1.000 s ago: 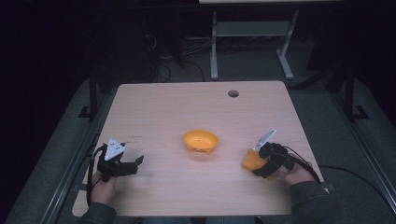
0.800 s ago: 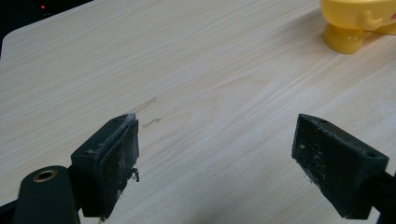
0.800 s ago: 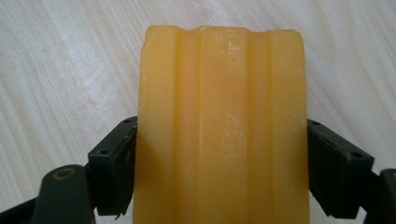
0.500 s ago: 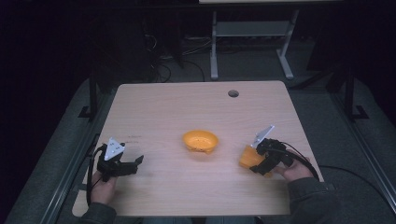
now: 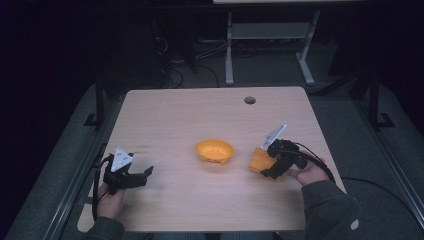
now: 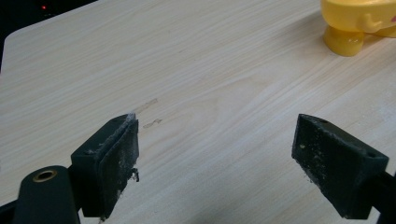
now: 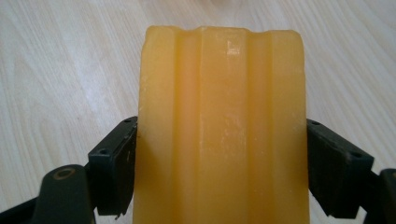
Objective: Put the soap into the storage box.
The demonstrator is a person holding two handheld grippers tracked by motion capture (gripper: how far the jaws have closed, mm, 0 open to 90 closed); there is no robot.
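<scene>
Right gripper view: right gripper clamps orange ridged block; left gripper gapes.

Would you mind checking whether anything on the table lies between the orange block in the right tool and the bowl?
Nothing visible does. Bare table separates the block, clamped in the right tool, from the bowl.

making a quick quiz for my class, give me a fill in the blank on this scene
1. The right gripper is shut on an orange ridged ____.
2. The left gripper has its jaws ____ and holds nothing.
3. The yellow-orange bowl sits on the wooden table ____ the two grippers.

Missing words: block; open; between
</scene>
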